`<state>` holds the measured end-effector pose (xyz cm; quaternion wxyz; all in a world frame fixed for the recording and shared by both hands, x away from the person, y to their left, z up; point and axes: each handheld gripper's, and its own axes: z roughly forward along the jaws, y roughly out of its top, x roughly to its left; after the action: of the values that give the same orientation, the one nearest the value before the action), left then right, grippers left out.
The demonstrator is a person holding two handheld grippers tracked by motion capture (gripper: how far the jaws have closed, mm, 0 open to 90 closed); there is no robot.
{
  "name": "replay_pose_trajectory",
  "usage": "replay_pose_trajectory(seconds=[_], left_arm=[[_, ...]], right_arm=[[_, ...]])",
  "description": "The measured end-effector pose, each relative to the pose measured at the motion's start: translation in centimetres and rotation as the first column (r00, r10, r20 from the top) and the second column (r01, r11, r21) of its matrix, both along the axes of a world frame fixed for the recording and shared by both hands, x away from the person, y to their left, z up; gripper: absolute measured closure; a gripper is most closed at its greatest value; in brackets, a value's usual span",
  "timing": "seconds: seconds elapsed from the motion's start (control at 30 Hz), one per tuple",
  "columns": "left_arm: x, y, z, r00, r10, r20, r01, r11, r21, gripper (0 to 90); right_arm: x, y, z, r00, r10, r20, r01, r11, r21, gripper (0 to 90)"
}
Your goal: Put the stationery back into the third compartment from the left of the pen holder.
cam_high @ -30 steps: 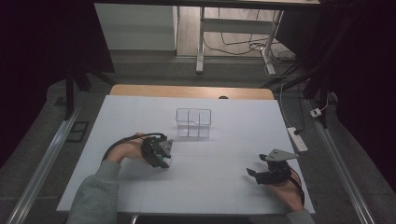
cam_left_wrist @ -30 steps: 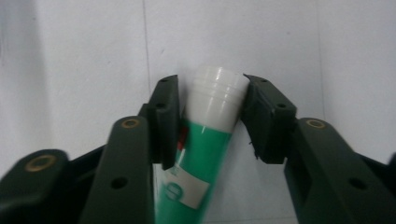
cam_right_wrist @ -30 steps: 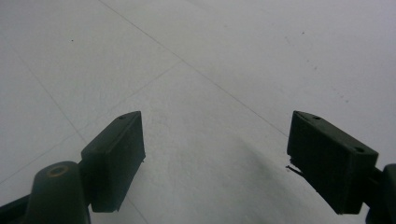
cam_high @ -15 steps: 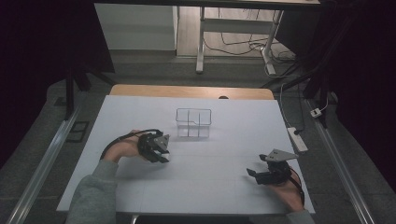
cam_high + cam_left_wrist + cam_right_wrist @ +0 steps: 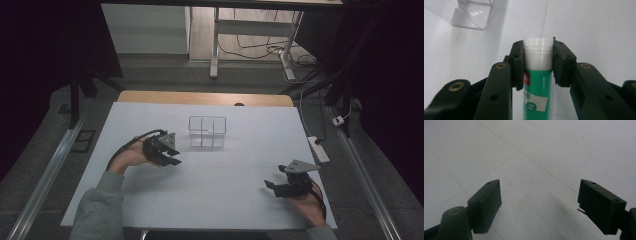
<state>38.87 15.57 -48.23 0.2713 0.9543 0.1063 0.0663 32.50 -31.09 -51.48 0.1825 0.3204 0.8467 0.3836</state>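
Left gripper view shows the left gripper (image 5: 538, 62) clamped on a green glue stick (image 5: 537, 85) at its white cap, the stick's length running along the jaws, cap end pointing away toward the white table (image 5: 584, 27). Beyond lies a clear divided box (image 5: 471, 15). Across the table, the right gripper (image 5: 539, 205) stands wide open, holding nothing.

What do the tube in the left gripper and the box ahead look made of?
Tube: likely smooth plastic, glossy green printed body with a ridged matte white cap. Box: clear hard plastic by its see-through walls and bright glints, though glass can't be ruled out.
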Motion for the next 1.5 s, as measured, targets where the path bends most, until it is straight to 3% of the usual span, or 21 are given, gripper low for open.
replay_pose_trajectory(seconds=[0.3, 0.47, 0.6, 0.67, 0.77, 0.87, 1.0, 1.2, 1.5], left_arm=[[0.0, 0.3, 0.4, 0.9967, 0.080, 0.012, -0.080, 0.9958, -0.044, 64.3], [0.0, 0.5, 1.0, 0.9897, 0.140, 0.030, -0.137, 0.9862, -0.093, 64.3], [0.0, 0.8, 1.3, 0.9745, 0.220, 0.041, -0.213, 0.9678, -0.133, 64.3], [0.1, 1.0, 1.5, 0.9625, 0.268, 0.044, -0.259, 0.9541, -0.151, 64.3], [0.2, 1.5, 1.8, 0.9504, 0.308, 0.046, -0.294, 0.9371, -0.188, 64.4], [0.2, 1.8, 2.0, 0.9338, 0.356, 0.040, -0.336, 0.9097, -0.244, 64.3], [0.1, 2.2, 2.4, 0.9202, 0.389, 0.047, -0.361, 0.8898, -0.279, 64.4], [-0.1, 2.5, 2.8, 0.9088, 0.414, 0.053, -0.379, 0.8723, -0.309, 64.3], [-0.4, 2.8, 3.5, 0.8878, 0.456, 0.059, -0.406, 0.8367, -0.368, 64.3]], right_arm=[[0.0, 0.0, 0.0, 1.0000, -0.004, 0.001, 0.004, 1.000, 0.013, 18.8], [0.0, 0.0, 0.0, 1.0000, -0.004, -0.001, 0.004, 1.000, 0.006, 18.8], [0.0, 0.0, 0.0, 1.0000, -0.006, -0.001, 0.006, 1.000, 0.005, 18.8], [0.0, 0.0, 0.0, 1.0000, -0.009, -0.001, 0.009, 1.000, 0.002, 18.9], [0.0, 0.0, -0.1, 1.0000, -0.009, -0.002, 0.009, 1.000, 0.004, 18.9], [0.0, 0.0, -0.1, 1.0000, -0.009, -0.002, 0.009, 1.000, 0.002, 19.0], [0.1, 0.1, -0.1, 0.9999, -0.014, 0.004, 0.014, 1.000, -0.008, 19.1], [0.1, 0.0, 0.0, 0.9999, -0.016, 0.002, 0.016, 1.000, -0.005, 19.1], [0.1, 0.1, -0.1, 0.9998, -0.018, 0.003, 0.018, 1.000, -0.004, 19.1]])
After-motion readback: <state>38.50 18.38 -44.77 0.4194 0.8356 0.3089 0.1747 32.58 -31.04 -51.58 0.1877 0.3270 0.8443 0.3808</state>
